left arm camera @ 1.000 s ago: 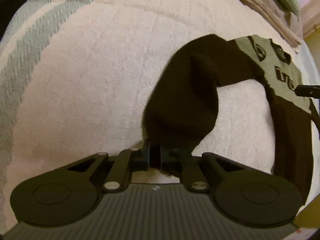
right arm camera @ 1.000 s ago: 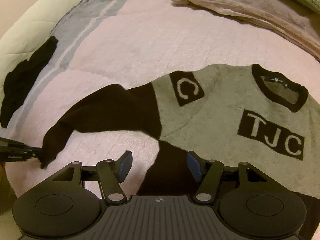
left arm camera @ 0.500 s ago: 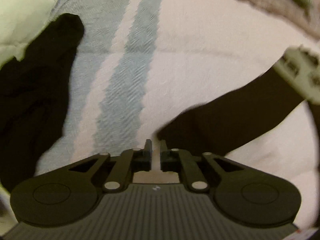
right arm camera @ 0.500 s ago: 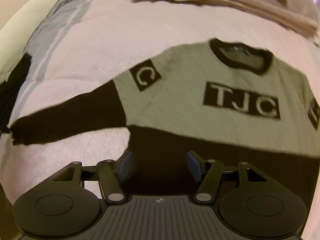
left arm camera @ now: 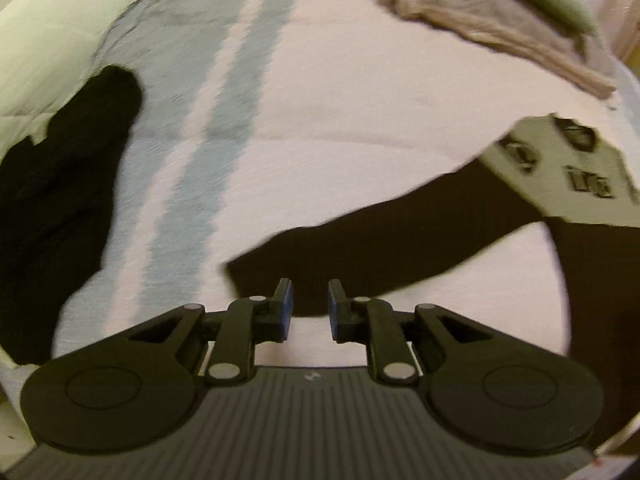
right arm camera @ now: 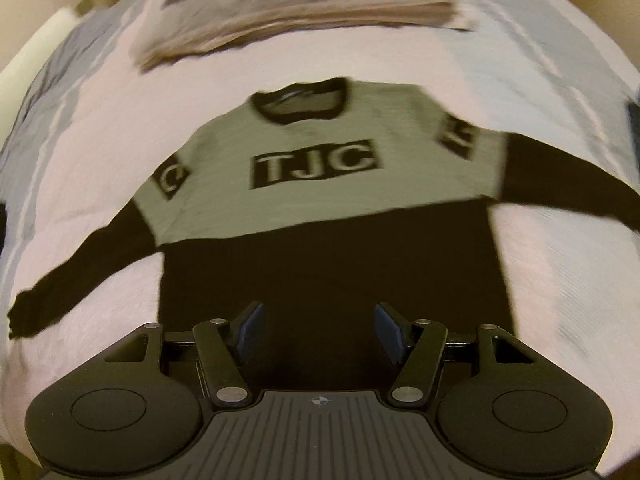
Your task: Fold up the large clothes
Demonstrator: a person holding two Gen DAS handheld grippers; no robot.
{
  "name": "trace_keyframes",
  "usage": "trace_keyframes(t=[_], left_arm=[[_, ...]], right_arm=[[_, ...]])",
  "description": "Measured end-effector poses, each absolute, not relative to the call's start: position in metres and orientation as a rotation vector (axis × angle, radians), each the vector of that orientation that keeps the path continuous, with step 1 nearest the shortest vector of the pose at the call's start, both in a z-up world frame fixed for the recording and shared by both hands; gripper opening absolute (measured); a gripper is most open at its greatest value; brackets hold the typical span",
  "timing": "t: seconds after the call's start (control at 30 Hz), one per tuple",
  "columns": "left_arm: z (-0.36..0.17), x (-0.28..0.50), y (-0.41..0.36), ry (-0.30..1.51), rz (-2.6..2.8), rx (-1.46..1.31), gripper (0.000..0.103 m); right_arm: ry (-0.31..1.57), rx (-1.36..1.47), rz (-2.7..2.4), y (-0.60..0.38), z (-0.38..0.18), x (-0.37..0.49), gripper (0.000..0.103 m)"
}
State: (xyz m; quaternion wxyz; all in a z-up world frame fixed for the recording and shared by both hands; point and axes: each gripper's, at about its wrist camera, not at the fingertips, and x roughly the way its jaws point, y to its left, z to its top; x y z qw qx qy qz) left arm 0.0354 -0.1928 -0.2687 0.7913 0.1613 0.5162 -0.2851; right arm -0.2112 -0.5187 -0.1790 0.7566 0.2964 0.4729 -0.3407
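The sweater (right arm camera: 320,208) lies flat on the bed (right arm camera: 120,128), both sleeves spread. My left hand-held gripper (left arm camera: 309,306) has released the cuff and now stands narrowly apart; my right hand-held gripper (right arm camera: 319,332) stays wide above the hem.

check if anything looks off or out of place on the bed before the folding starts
Nothing is damaged or spilled. The sweater lies flat, face up, both sleeves spread. The one stray item is a crumpled black garment bunched at the blanket's edge, away from the sweater. Both the left gripper and right gripper are open and empty.
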Motion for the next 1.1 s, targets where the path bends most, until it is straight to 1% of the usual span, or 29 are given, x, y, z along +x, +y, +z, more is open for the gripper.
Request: trace_keyframes(t=[0.13,0.17,0.4,0.5,0.6,0.63,0.73,0.8,0.87,0.93,1.1], left_arm=[[-0.252,0.000,-0.232,1.094,-0.689,0.350,0.021],[-0.248,-0.010,-0.241,1.092,-0.705,0.350,0.024],[-0.217,-0.086,-0.299,1.052,-0.787,0.375,0.028],[-0.206,-0.123,-0.319,1.038,-0.787,0.387,0.032],[-0.198,-0.161,-0.336,1.038,-0.776,0.385,0.041],[-0.197,-0.173,-0.340,1.039,-0.773,0.387,0.046],[-0.195,-0.209,-0.352,1.049,-0.764,0.391,0.050],[-0.194,-0.229,-0.359,1.065,-0.764,0.394,0.056],[-0.193,-0.244,-0.365,1.070,-0.770,0.405,0.064],[-0.194,-0.254,-0.368,1.075,-0.776,0.418,0.068],[-0.196,-0.263,-0.373,1.081,-0.787,0.460,0.074]], right_arm=[[0.980,0.660,-0.796,-0.523,-0.157,-0.255,0.058],[0.969,0.668,-0.807,-0.524,-0.152,-0.267,0.058],[0.918,0.685,-0.865,-0.540,-0.133,-0.351,0.058],[0.924,0.668,-0.832,-0.548,-0.128,-0.382,0.059],[0.935,0.646,-0.798,-0.556,-0.125,-0.406,0.060],[0.937,0.640,-0.788,-0.557,-0.125,-0.413,0.061],[0.942,0.635,-0.746,-0.559,-0.124,-0.432,0.064],[0.951,0.635,-0.728,-0.559,-0.125,-0.440,0.065],[0.958,0.640,-0.713,-0.559,-0.124,-0.445,0.066],[0.960,0.648,-0.703,-0.559,-0.124,-0.447,0.067],[0.978,0.644,-0.682,-0.549,-0.125,-0.442,0.068]])
